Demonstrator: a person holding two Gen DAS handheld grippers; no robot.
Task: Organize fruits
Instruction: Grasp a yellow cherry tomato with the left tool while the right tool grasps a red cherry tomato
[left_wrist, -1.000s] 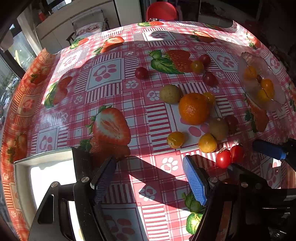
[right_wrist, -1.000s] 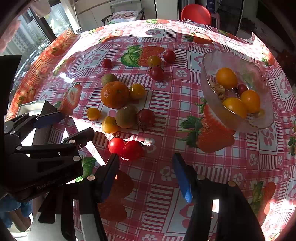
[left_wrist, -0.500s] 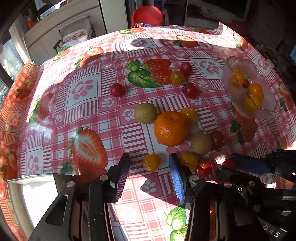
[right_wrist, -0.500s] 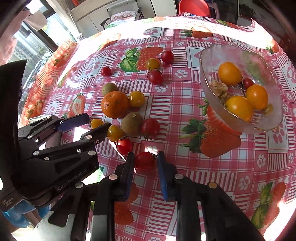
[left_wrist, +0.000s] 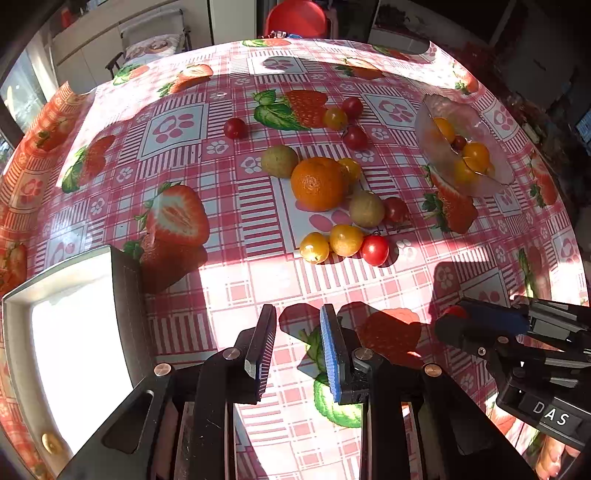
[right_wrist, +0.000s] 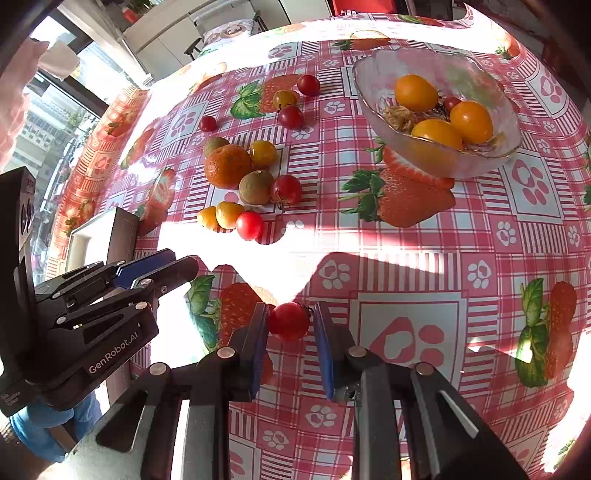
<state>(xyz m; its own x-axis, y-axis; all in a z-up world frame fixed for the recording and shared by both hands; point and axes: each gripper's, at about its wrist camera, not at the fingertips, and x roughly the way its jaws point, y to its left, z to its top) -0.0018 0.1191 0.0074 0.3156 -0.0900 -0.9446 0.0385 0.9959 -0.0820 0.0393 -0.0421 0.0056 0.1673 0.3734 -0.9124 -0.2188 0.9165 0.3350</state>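
My right gripper (right_wrist: 289, 322) is shut on a red cherry tomato (right_wrist: 289, 321), held just above the tablecloth near the front edge. It also shows in the left wrist view as the right gripper (left_wrist: 476, 321). My left gripper (left_wrist: 297, 332) hangs beside it with its jaws closing to a narrow gap and nothing between them. Farther back lie two yellow cherry tomatoes (left_wrist: 314, 247) and a red one (left_wrist: 375, 250), then an orange (left_wrist: 317, 182) and two kiwis (left_wrist: 366, 208). A glass bowl (right_wrist: 480, 162) at the right holds yellow and red fruit.
A white square tray (left_wrist: 74, 332) with a dark side wall sits at the left front. Several more cherry tomatoes (left_wrist: 354, 137) lie scattered toward the far side of the strawberry-print tablecloth (left_wrist: 184, 122). A red chair (left_wrist: 295, 18) stands behind the table.
The right jaws closed on one red tomato and drew it back from the pile. The left jaws narrowed around a yellow tomato, then pulled back without it; it now rests against the other yellow one.
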